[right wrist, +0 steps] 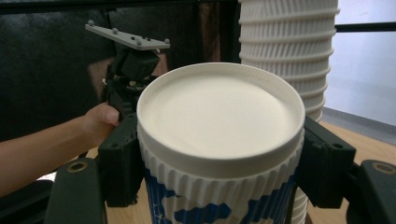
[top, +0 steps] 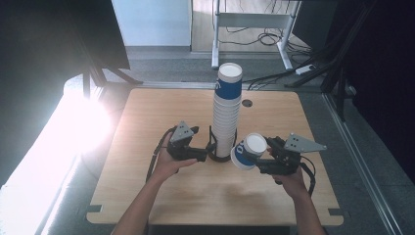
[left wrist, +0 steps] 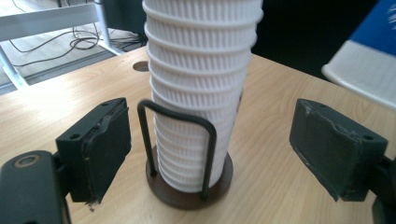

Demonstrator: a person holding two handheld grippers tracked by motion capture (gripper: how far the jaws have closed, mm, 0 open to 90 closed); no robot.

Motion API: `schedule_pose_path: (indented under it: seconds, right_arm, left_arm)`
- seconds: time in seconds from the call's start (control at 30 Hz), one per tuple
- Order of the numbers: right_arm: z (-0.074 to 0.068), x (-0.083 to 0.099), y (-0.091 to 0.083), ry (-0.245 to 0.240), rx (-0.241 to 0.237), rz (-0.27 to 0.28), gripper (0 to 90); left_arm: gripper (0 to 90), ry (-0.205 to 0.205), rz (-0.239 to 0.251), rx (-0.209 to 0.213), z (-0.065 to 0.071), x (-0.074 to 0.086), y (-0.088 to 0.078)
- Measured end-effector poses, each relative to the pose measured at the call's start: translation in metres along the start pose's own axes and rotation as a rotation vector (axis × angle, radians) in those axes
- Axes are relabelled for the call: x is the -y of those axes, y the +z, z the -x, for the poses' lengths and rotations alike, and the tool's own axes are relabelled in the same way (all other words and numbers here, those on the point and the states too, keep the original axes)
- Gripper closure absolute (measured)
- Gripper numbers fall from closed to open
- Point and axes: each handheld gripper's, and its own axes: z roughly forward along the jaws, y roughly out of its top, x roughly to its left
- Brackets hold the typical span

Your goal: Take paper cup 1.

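Premises: a lab or test room set up for recording, not a home. A plain wooden desk (top: 147, 196) with a cable hole (top: 247, 103) stands on grey carpet (top: 171, 68). Black curtains (top: 386, 73) enclose both sides. Behind it, a white metal bench frame (top: 254, 22) with loose cables (top: 274, 39) and a power strip (top: 304, 69) on the floor. Strong lamp glare (top: 83, 127) falls from the left.

The tall stack of ribbed white paper cups (top: 226, 117) in its dark wire holder (left wrist: 187, 154) is blocking the middle of the pale wooden table (top: 147, 196), leaving open tabletop lying on either side.
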Motion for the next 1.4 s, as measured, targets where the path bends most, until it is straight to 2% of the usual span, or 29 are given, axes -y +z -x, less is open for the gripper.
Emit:
schedule_pose_path:
  seconds: [0.13, 0.27, 0.33, 0.4, 0.63, 0.73, 0.87, 1.07, 1.23, 1.4]
  right_arm:
    - [0.0, 0.01, 0.002, 0.014, 0.007, -0.003, 27.5]
    - [0.001, 0.023, 0.008, 0.022, 0.017, -0.029, 27.5]
    - [0.0, 0.028, 0.01, 0.033, 0.011, -0.033, 27.5]
    - [0.0, 0.031, 0.012, 0.038, 0.012, -0.033, 27.4]
    - [0.0, 0.039, 0.019, 0.052, 0.006, -0.052, 27.4]
    - [-0.003, 0.042, 0.024, 0.057, 0.006, -0.053, 27.3]
    - [-0.006, 0.046, 0.033, 0.066, 0.006, -0.048, 27.3]
    - [-0.011, 0.061, 0.051, 0.068, 0.002, -0.1, 27.3]
    - [-0.015, 0.068, 0.061, 0.062, 0.003, -0.129, 27.3]
    - [-0.016, 0.07, 0.062, 0.057, 0.007, -0.126, 27.3]
  left_arm:
    - [12.8, 0.001, -0.005, 0.015, 0.004, 0.008, -0.007]
    - [12.7, -0.009, -0.006, 0.024, 0.007, 0.019, -0.015]
    - [12.7, -0.017, -0.005, 0.023, 0.009, 0.024, -0.019]
    - [12.7, -0.015, -0.004, 0.004, 0.011, 0.029, -0.023]
    - [13.2, -0.034, 0.039, 0.007, 0.018, 0.043, -0.039]
    - [13.3, -0.006, 0.039, -0.034, 0.021, 0.044, -0.042]
    - [13.7, -0.008, 0.072, -0.016, 0.027, 0.043, -0.048]
    - [13.7, -0.006, 0.095, 0.025, 0.034, 0.041, -0.052]
    - [13.7, 0.009, 0.077, 0.036, 0.039, 0.042, -0.047]
    - [13.7, 0.016, 0.05, 0.043, 0.041, 0.045, -0.042]
